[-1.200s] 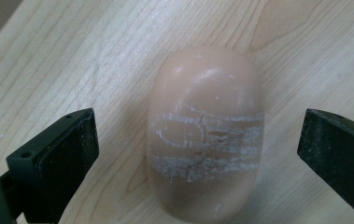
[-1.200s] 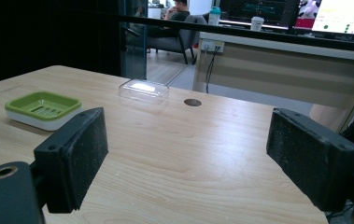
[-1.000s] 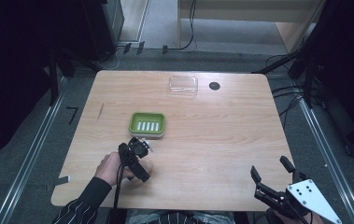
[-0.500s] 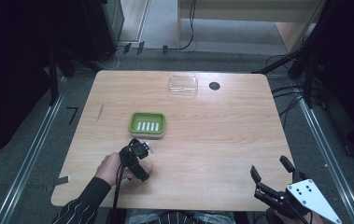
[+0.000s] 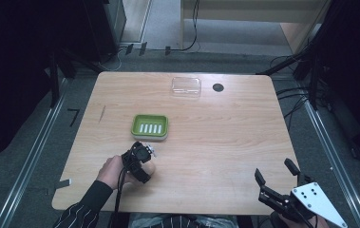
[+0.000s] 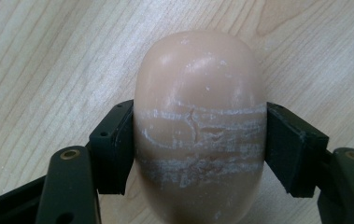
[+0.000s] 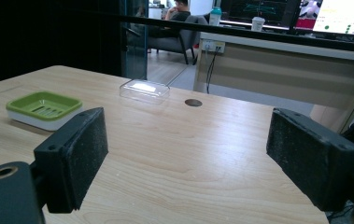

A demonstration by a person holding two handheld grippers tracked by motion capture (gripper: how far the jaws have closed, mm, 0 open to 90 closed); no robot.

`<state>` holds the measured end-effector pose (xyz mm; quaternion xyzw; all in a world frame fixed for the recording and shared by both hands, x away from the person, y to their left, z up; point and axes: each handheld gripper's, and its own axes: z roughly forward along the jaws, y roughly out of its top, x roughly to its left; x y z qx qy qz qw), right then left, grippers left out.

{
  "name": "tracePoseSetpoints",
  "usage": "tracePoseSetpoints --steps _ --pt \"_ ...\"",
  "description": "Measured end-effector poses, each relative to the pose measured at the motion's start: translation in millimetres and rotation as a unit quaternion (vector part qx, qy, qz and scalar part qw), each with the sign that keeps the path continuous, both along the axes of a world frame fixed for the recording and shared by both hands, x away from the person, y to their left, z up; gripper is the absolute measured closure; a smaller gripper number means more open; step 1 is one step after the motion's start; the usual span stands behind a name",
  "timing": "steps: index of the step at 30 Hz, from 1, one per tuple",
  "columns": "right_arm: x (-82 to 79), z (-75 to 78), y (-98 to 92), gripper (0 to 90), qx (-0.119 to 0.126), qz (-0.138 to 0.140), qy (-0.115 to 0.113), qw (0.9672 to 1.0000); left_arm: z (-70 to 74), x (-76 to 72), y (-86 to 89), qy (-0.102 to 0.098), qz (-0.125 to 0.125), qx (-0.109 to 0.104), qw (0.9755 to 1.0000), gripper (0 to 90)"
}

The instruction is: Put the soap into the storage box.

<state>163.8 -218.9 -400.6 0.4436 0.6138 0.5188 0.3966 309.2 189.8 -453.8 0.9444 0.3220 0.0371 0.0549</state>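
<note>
The right gripper (image 5: 275, 187) sits nearest, at about 5 o'clock on the table (image 5: 234, 137), just at its near edge; its jaws stand wide apart with nothing between them, and its own view looks out over bare wood. At about 7 o'clock the left gripper (image 5: 142, 161) is clenched on a bar of soap (image 6: 198, 126), a pale peach, rounded oval that lies low on the wood; whether it is lifted clear I cannot tell. The pads (image 6: 114, 144) press on its two long flanks, roughly at mid-length, which looks like the right place to hold: the ends taper and would squeeze out. I judge the soap light and stiff, smooth and rather slippery if dry, and soft enough at the surface to mark; whitish scuffs and a fine crack already band its middle where the pads bear, so a firm but not crushing grip seems wise. Just beyond it, toward 12 o'clock from the soap, a green dish (image 5: 150, 127) with a slotted floor stands empty, a likely seat for the soap. Farther off, near 12 o'clock on the table, lie a clear lid (image 5: 186, 86) and, just right of it, a dark round hole (image 5: 218, 87).
</note>
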Motion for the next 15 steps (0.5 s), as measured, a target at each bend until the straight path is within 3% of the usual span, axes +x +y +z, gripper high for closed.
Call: tracePoseSetpoints --steps 15 --pt "0.6 0.3 0.6 13.3 0.000 0.000 -0.002 1.0000 1.6 -3.0 4.0 -0.004 -0.038 0.005 0.9993 33.8"
